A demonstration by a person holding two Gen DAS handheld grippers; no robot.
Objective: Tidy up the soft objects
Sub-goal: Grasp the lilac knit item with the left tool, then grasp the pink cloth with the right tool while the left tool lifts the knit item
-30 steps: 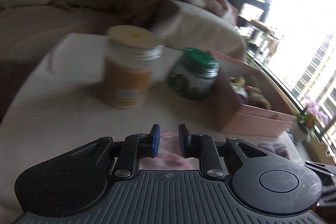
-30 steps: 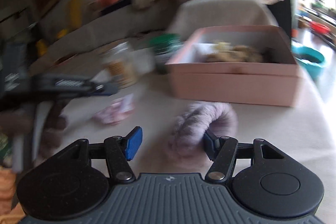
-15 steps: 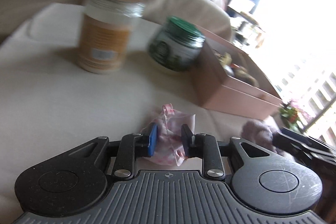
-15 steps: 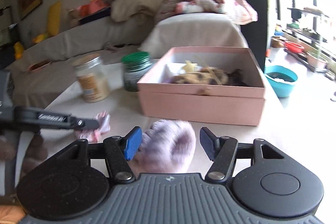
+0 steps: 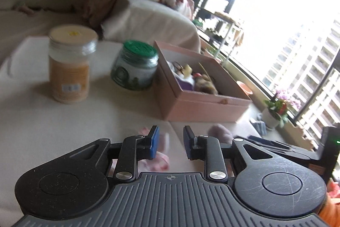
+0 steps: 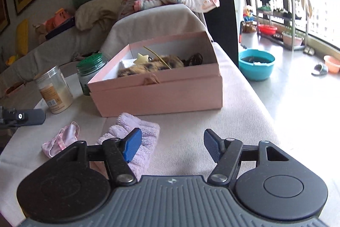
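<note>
- Right wrist view: pink box [image 6: 161,95] on the table [image 6: 233,112], open top, soft items inside.
- Lilac fluffy cloth [image 6: 136,137] lies before it, long axis toward the box.
- Pink scrunchie [image 6: 61,139] beside it.
- Right tool [image 6: 172,145] wide, empty; left tool [image 5: 171,139] narrowly parted, gripping nothing.

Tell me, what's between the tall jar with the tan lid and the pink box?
A shorter glass jar with a green lid stands between the tall jar and the pink box, close against the box. Both wrist views show it.
</note>
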